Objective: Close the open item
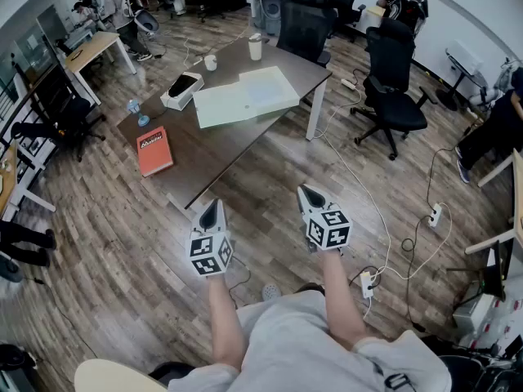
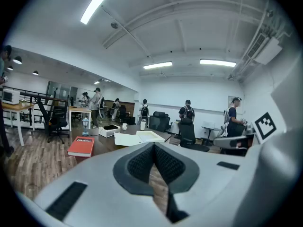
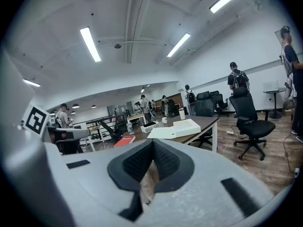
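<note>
The left claw [image 1: 212, 206] and right claw [image 1: 305, 191] are both pinched shut on nothing, held over the wooden floor [image 1: 114, 243] short of the bench [image 1: 208, 153], where the flat white case [image 1: 245, 96] lies spread open.

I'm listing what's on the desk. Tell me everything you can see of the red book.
The red-orange rectangular book lies flat and closed, cover up, near an edge of the dark brown table. White lettering crosses the cover's top, too small to read. It touches only the tabletop.
</note>
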`<state>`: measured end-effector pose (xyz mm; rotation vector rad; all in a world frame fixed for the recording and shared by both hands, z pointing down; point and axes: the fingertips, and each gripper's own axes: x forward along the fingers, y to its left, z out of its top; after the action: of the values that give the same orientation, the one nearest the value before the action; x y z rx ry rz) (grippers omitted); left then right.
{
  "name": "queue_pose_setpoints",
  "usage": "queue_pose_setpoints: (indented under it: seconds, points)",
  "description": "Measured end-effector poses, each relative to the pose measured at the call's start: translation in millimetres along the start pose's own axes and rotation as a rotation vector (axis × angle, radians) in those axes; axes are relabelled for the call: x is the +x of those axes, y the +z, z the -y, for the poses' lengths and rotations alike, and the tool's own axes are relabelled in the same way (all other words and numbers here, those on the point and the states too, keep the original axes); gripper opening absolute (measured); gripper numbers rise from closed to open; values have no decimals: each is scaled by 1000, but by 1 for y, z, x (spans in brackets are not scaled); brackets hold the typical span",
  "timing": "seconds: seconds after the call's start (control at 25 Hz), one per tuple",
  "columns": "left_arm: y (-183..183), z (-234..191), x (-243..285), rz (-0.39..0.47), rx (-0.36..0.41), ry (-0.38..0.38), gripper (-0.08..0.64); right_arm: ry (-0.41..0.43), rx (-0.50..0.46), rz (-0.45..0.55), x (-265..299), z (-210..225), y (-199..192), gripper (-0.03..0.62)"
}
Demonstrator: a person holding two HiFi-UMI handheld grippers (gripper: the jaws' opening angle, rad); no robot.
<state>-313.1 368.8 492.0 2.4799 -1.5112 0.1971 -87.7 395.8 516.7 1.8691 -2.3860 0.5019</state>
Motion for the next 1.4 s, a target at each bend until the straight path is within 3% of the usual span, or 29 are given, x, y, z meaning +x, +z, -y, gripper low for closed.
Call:
queue_pose_setpoints:
  seconds: [0.4, 0.52, 0.68, 0.92, 1.16, 1.4]
  points:
    - [-8, -3, -11, -17, 12, 23, 5, -34, 23, -37, -16, 9, -10, -3]
    - [-10, -8, -12, -20, 22, 42, 8, -9, 48, 1, -17, 7, -5, 4]
    - [-8, -9, -12, -26, 27, 23, 54, 34, 71, 29, -21, -4, 0, 92]
    - [-18, 7, -3, -22, -11, -50, 149, 16, 93, 37, -34, 7, -11, 170]
    - [-21, 4, 10, -31, -18, -53, 213, -14, 144, 51, -27, 29, -11, 204]
    - [-9, -8, 30, -12, -49, -41, 215, 40, 111, 16, 12, 26, -1, 218]
